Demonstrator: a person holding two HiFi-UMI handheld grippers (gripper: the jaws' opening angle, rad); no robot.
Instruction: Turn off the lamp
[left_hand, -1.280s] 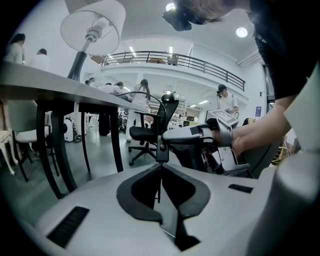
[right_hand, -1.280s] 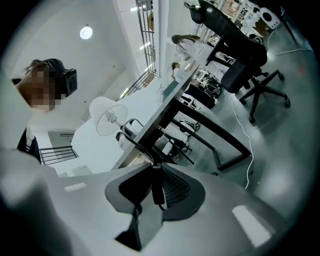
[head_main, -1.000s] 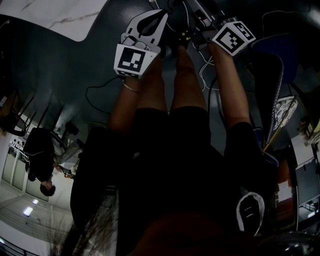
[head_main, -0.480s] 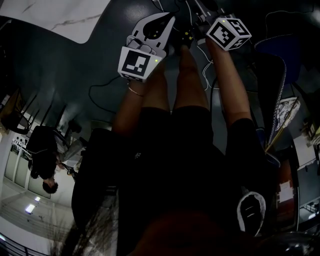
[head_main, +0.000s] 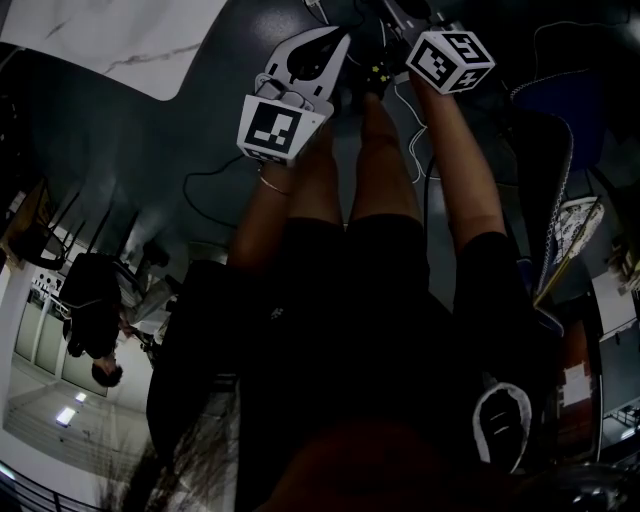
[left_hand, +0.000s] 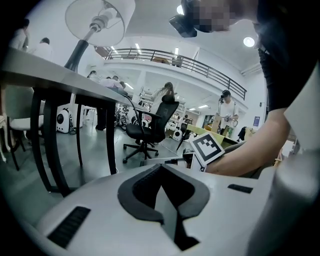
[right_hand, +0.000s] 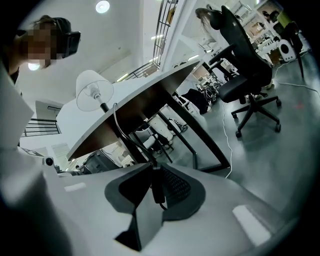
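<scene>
Currently the right hand-held gripper (right_hand: 154, 172) is pinching the cord switch (right_hand: 158, 192) beneath the table (right_hand: 150, 95), the left hand-held gripper (left_hand: 161, 172) hovering pressed together and empty. Slipping pads risk tugging the cord (right_hand: 118, 126) and toppling the lamp (right_hand: 92, 89) standing on top.

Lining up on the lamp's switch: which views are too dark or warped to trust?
Head view: heavily underexposed, little detail. Right gripper view: bright, fisheye-curved at the edges, cord switch a dark silhouette between the jaws. Left gripper view: well lit, lamp clear, edges bent.

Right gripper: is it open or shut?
Shut: the right gripper has its jaws pinched on the black switch on the cord that runs up toward the lamp.
</scene>
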